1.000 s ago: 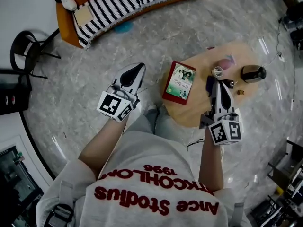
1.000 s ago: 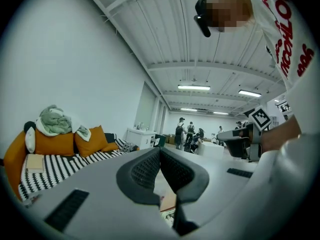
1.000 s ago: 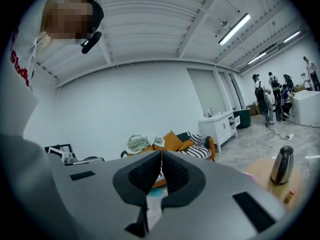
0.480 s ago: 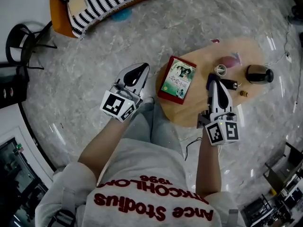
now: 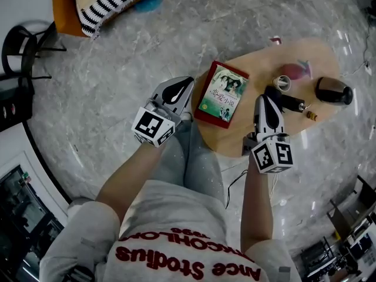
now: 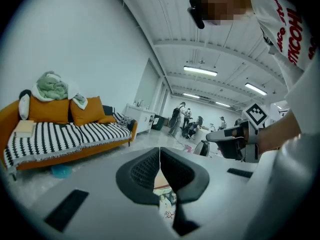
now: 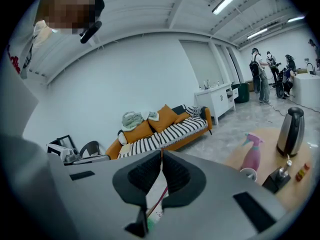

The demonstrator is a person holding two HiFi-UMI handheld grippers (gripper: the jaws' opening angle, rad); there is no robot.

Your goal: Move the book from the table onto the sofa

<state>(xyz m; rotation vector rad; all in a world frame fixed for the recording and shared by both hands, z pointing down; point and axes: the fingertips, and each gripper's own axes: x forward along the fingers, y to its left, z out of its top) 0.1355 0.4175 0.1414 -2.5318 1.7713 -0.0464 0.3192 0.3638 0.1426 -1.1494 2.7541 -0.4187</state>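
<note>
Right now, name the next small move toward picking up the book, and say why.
Probably open the jaws of both. The left gripper and right gripper are shut and empty, flanking the book, which lies flat and untouched on the table; shut jaws cannot take its edges.

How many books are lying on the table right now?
1. The book lies at the table's left end in the head view, between the left gripper and the right gripper. The right gripper hides a little of the table.
</note>
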